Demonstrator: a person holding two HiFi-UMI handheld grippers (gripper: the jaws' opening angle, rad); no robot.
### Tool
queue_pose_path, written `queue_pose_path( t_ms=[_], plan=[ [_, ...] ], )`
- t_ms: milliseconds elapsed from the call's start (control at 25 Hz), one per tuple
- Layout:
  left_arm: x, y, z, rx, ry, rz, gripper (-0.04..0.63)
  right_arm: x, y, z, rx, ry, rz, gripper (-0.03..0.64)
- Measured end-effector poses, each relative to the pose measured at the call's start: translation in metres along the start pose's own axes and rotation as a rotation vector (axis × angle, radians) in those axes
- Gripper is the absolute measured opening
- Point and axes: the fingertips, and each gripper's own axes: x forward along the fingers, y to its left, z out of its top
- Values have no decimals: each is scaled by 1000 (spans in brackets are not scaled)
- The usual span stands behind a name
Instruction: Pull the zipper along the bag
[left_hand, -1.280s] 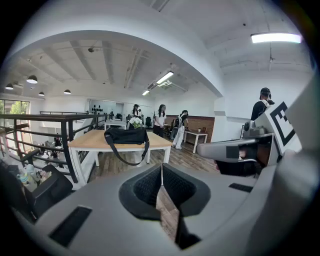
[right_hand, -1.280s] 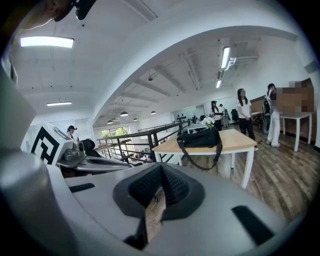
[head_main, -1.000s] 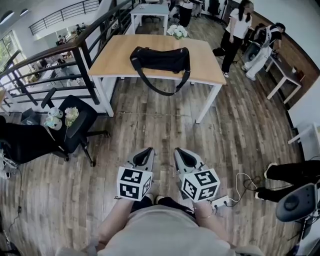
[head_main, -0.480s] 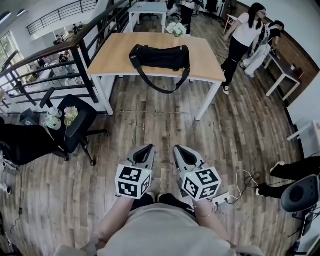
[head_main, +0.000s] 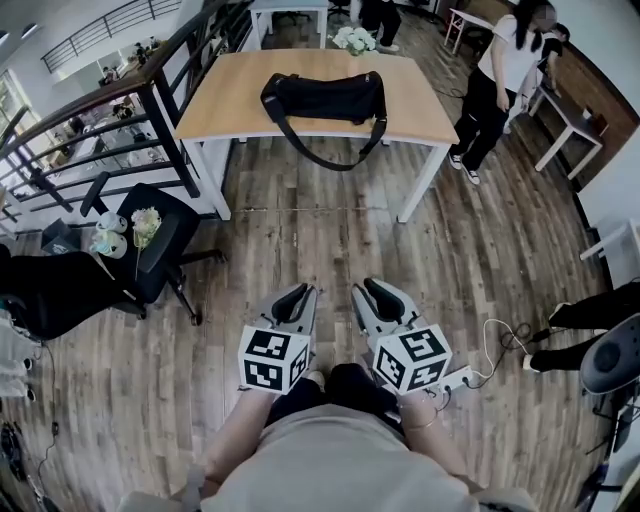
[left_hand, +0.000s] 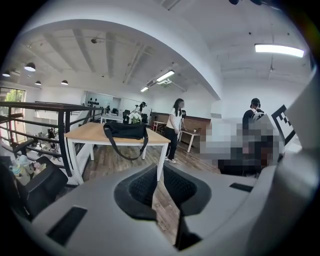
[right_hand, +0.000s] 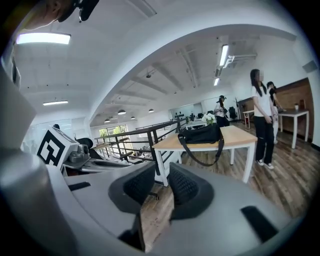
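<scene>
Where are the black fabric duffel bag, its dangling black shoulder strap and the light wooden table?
black fabric duffel bag (head_main: 322, 97): head view, middle of its body.
black shoulder strap (head_main: 336, 166): head view, bottom of the hanging loop.
light wooden table (head_main: 225, 105): head view, bare top left of the bag.

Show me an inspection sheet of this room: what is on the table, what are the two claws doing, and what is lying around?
Surface: wooden table, bare apart from the bag, well ahead of both claws.
Job's things: black bag lies on the table, strap hanging over the near edge; zipper too small to see.
Clutter: white flowers beyond the bag; office chair with small items on its seat.
Claws: left claw shut, empty; right claw open, jaws just been opening, nothing between them.
Cables: power strip and cable on the floor.
Surroundings: plank floor, black railing, person standing by the table.
</scene>
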Motion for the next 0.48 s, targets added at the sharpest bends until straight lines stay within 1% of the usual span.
queue_pose_path(
  t_ms=[120, 200, 480],
  plan=[
    [0, 6, -5, 0, 17, -7, 38, 1, 0, -3, -4, 16, -20, 95],
    [2, 7, -4, -4, 19, -15, 112, 2, -2, -5, 5, 20, -33, 95],
    [24, 28, 3, -20, 21, 0, 117, 28, -13, -8, -7, 59, -27, 98]
  ],
)
